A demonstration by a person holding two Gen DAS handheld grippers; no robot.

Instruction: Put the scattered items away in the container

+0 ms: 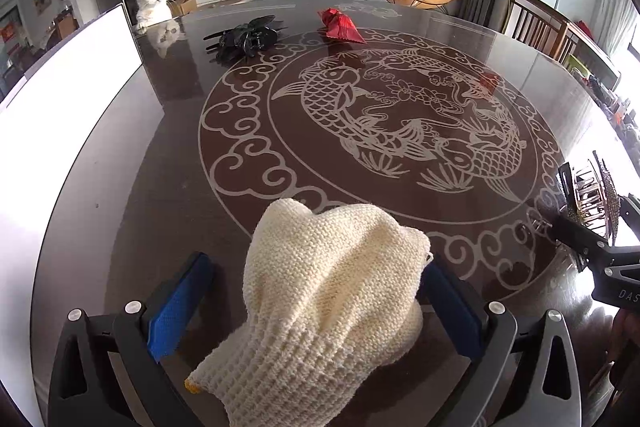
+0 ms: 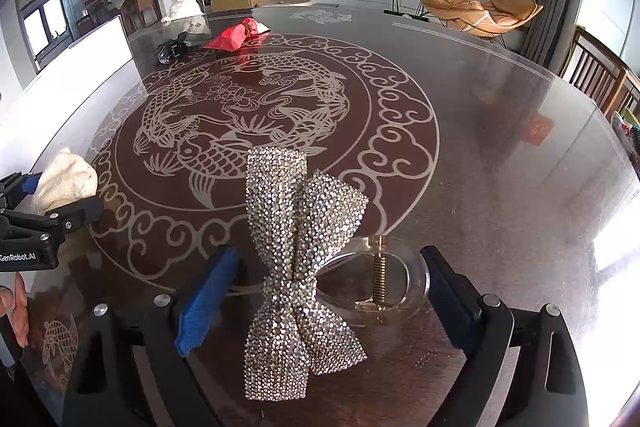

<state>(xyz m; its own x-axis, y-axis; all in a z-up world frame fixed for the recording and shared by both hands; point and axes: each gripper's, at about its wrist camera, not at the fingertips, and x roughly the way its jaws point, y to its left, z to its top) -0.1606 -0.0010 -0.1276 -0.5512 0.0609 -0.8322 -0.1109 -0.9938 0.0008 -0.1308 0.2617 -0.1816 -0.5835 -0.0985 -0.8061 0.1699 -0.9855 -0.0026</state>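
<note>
Left claw (image 1: 318,263): spread wide, straddling a cream knitted glove (image 1: 332,287) that lies heaped on the glossy dark surface (image 1: 160,187). One blue pad well clear of the knit, the other just at its edge; nothing squeezed yet.

Right claw (image 2: 330,253): likewise spread, set either side of a rhinestone bow clip (image 2: 288,267) standing on its clear plastic base (image 2: 380,279). No pad pressing on it.

Farther off, near the far edge: a black hair clip (image 1: 244,37) and a red pouch (image 1: 340,25), both loose on the surface. Tall white wall at the left (image 1: 60,131), probably the container, well apart from both claws. White cat (image 1: 152,1) watching from the far rim, paws on the edge.

Likely trouble from here:
- Closing on the glove too high and catching only a fold of loose knit. Would leave the rest trailing and free to slip out on the way to the container.
- Closing on the bow's wings rather than the rigid base. Hard studded faces plus a slick surface, so a fair chance of the clip skating or twisting out sideways.
- Pressing down while closing. Could scrape the pads across the polished top.
- Carrying both loads leftward together. Could bring the two claws, already near each other, into a bump.
- Cat within reach of the black hair clip and red pouch. Could bat either out of place.
</note>
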